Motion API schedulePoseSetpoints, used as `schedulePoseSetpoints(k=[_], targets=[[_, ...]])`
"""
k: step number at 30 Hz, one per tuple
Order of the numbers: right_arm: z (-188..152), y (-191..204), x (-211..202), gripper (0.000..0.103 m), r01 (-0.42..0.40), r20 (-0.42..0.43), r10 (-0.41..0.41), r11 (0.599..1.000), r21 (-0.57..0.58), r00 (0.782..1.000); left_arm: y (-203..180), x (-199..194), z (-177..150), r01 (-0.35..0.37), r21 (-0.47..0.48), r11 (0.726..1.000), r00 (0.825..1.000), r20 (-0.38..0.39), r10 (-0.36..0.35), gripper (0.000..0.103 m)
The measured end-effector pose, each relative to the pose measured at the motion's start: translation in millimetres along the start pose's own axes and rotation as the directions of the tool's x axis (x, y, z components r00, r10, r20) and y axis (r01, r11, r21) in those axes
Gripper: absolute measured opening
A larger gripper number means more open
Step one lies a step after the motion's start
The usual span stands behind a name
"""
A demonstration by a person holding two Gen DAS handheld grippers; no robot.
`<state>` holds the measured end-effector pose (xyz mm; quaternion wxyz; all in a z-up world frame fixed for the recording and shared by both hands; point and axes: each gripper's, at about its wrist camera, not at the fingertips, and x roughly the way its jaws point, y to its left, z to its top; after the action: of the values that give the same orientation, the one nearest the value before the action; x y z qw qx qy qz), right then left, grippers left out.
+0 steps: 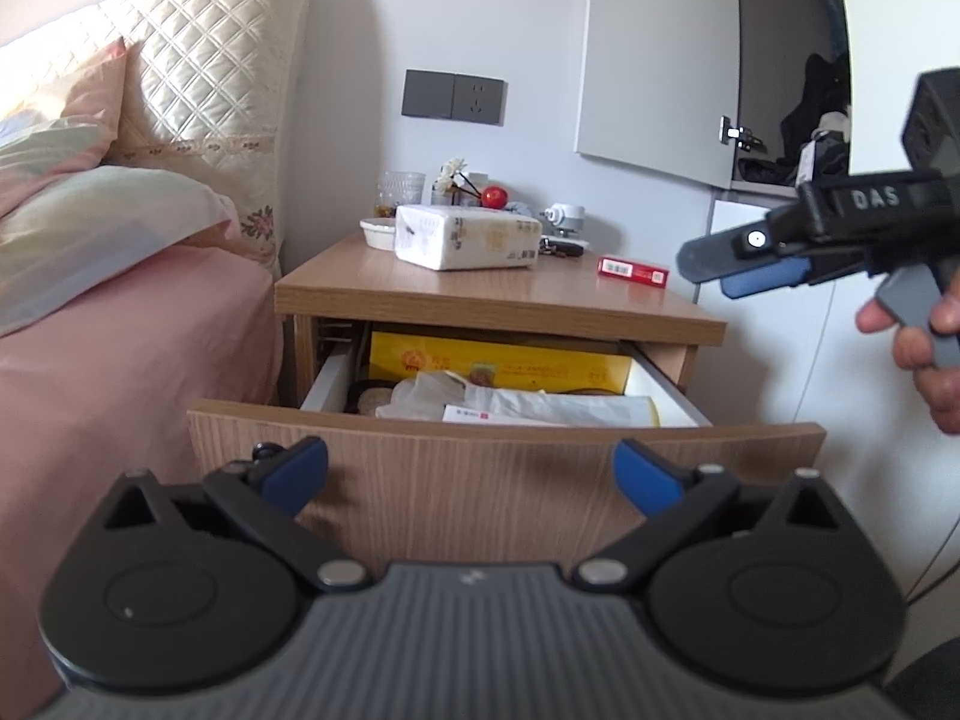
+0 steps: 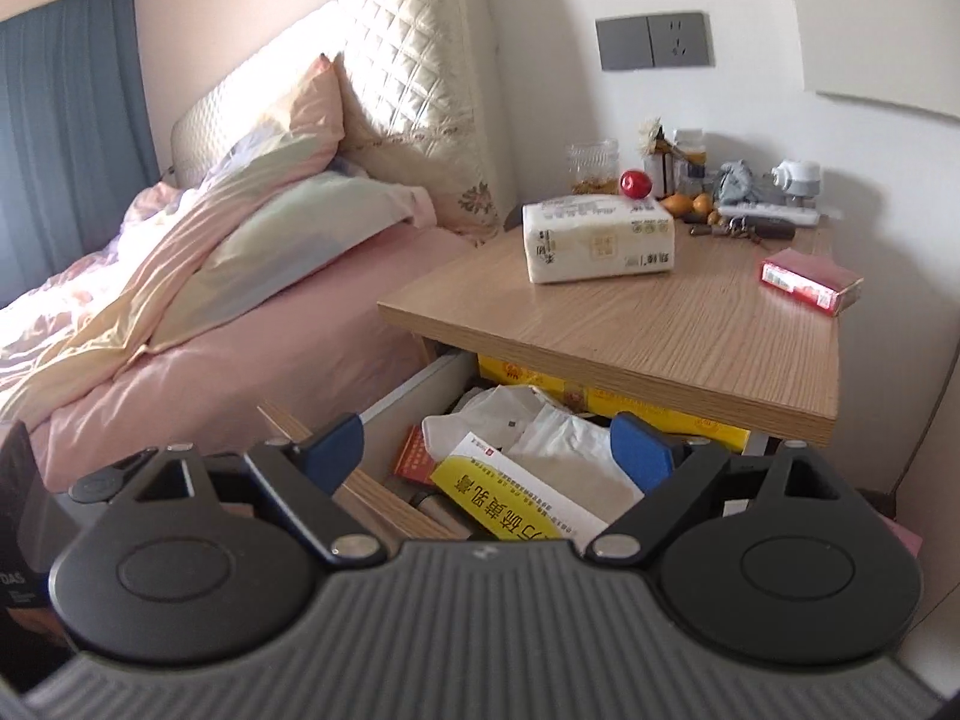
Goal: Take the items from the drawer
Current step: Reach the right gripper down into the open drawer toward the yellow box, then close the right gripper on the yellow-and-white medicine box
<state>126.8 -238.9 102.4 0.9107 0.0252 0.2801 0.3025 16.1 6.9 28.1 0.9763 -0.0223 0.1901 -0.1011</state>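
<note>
Below the bedside surface [image 2: 630, 324] the drawer [image 1: 504, 468] stands open — yellow-and-white box [image 2: 510, 498] on top. Both hand-held grippers, left [image 1: 471, 471] and right [image 2: 489, 450], are spread wide, empty. We'd lower the right squarely over the box — avoiding the white bag [image 2: 570, 438].

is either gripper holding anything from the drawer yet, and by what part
Nothing is held. The left gripper and right gripper are both open and empty, above the open drawer.

Two claws, one [image 1: 470, 474] low before the drawer front and one [image 2: 487, 447] over the single open drawer [image 1: 504, 462], one tissue pack [image 2: 599, 238], one red box [image 2: 810, 282], one red ball [image 2: 636, 183], one glass jar [image 2: 593, 165], two pillows on the bed.
</note>
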Motion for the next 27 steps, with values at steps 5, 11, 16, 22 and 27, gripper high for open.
schedulePoseSetpoints(k=[5, 11, 16, 22, 27], targets=[[19.4, -3.9, 51.4, 0.076, -0.012, -0.186, 0.003, 0.999, -0.046, 0.983, 4.2, -4.4, -1.4, 0.012, -0.024, 1.0, 1.0, 0.011, -0.012, 0.103], [24.8, 3.7, 115.2, 0.059, -0.011, -0.383, -0.078, 0.974, -0.225, 0.92, 4.6, -8.5, -4.5, 0.031, -0.021, 0.999, 0.999, 0.023, -0.03, 0.103], [24.9, 12.7, 153.5, 0.059, -0.057, -0.501, -0.119, 0.945, -0.322, 0.857, 7.4, -10.8, -5.1, 0.043, -0.034, 0.998, 0.999, 0.029, -0.042, 0.103], [20.3, 12.1, 181.3, 0.059, -0.088, -0.583, -0.16, 0.923, -0.374, 0.796, 11.7, -12.4, -5.7, 0.067, -0.06, 0.996, 0.997, 0.029, -0.065, 0.103], [21.3, 11.4, 191.6, 0.059, -0.112, -0.615, -0.162, 0.918, -0.382, 0.772, 14.6, -13.0, -5.8, 0.081, -0.074, 0.994, 0.997, 0.027, -0.079, 0.103]])
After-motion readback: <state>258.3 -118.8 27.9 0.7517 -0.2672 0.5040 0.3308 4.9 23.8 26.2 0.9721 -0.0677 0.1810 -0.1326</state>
